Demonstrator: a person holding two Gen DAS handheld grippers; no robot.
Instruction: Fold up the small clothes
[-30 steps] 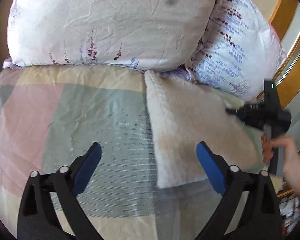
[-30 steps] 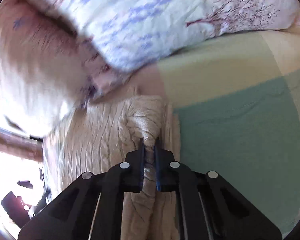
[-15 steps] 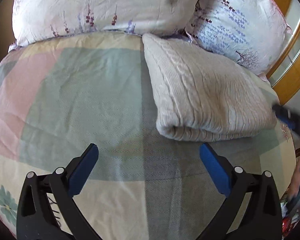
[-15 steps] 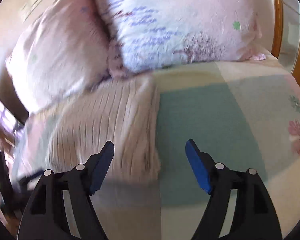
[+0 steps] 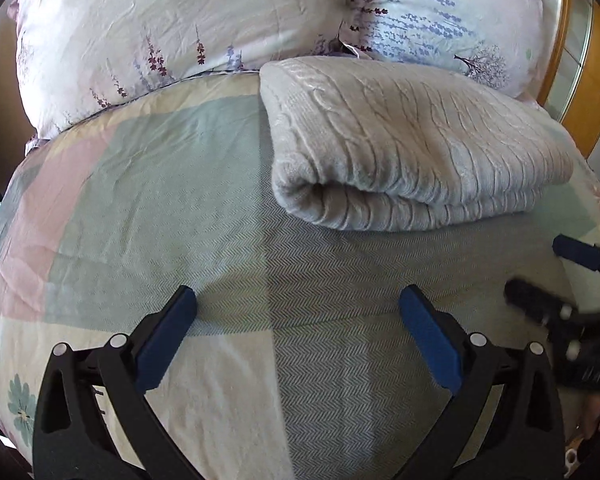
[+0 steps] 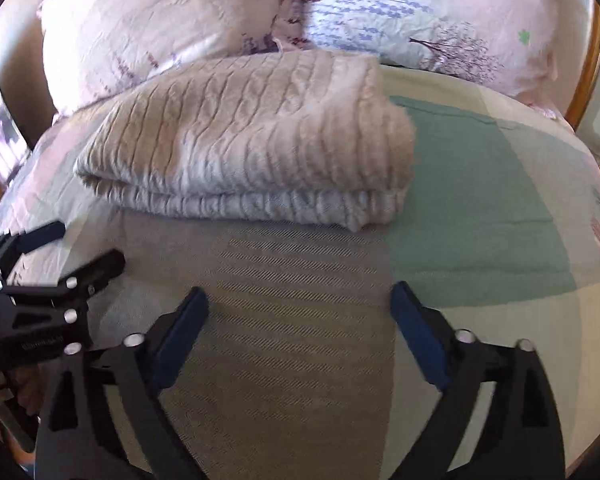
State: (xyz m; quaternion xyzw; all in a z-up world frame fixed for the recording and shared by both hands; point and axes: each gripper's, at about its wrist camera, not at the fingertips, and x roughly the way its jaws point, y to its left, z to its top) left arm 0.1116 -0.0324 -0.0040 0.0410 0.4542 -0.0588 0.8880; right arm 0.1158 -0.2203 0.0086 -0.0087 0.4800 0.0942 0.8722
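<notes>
Both sets of jaws stand wide apart with nothing between them. In the left wrist view the left gripper (image 5: 298, 322) hangs over the bedspread (image 5: 160, 208) at the bottom of the frame, its 2 blue pads spread to either side of a grey-green herringbone patch, touching no cloth. The right gripper (image 6: 300, 320) in its own view sits the same way, low in the frame, blue pads splayed over a striped grey panel of the bedspread (image 6: 480, 208). Each tool also catches the other: the right gripper (image 5: 556, 280) shows at the right edge of the left view, slightly blurred, and the left gripper (image 6: 60, 248) pokes in from the left edge of the right view, its jaws parted too. Just beyond both pairs of jaws lies the folded sweater (image 5: 412, 140), a pale cable-knit piece doubled over into a thick rectangle, its rolled fold facing the cameras; it fills the upper middle and right of the left view, and the upper middle and left of the right view (image 6: 252, 140). Behind it, along the top of the frames, 2 floral pillows (image 5: 180, 28) lean side by side, the sweater's far edge touching them. A wooden bed frame (image 5: 580, 80) shows at the upper right.
</notes>
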